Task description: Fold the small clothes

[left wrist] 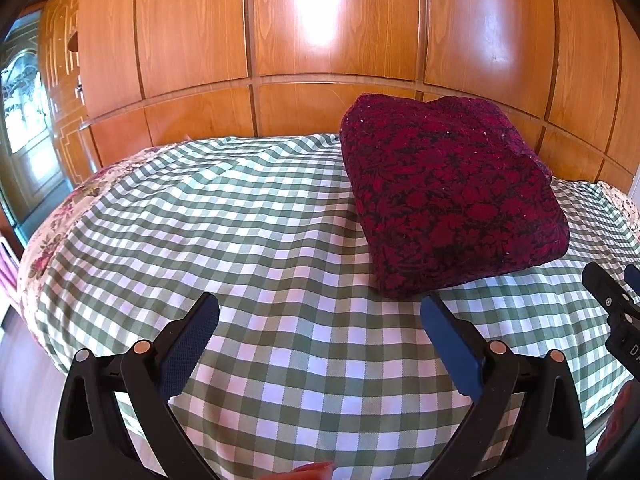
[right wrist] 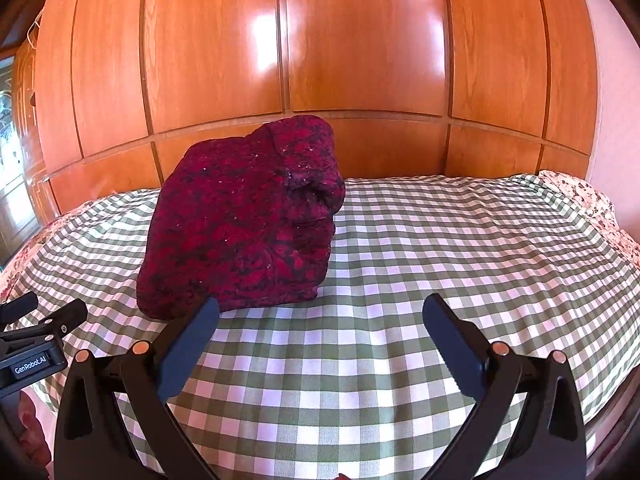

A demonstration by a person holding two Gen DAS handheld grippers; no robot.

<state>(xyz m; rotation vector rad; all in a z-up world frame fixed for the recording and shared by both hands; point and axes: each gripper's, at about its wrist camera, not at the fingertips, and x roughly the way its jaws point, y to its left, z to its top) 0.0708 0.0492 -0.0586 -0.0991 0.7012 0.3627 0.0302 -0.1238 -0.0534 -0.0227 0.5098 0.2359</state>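
A dark red garment with a black floral pattern (left wrist: 452, 196) lies folded into a thick, compact bundle on the green-and-white checked bedspread (left wrist: 256, 240). In the left wrist view it sits ahead and to the right of my left gripper (left wrist: 320, 308), which is open and holds nothing. In the right wrist view the same bundle (right wrist: 244, 220) lies ahead and to the left. My right gripper (right wrist: 320, 308) is open and empty; its left finger (right wrist: 196, 336) is just short of the bundle's near edge. Each gripper shows at the side of the other's view.
A wall of glossy wooden wardrobe panels (left wrist: 320, 40) stands behind the bed. A floral sheet (left wrist: 52, 240) shows under the checked cover at the bed's left and right edges. A glass-panelled door (left wrist: 24, 120) is at far left. Bare checked cover extends right of the bundle (right wrist: 480, 248).
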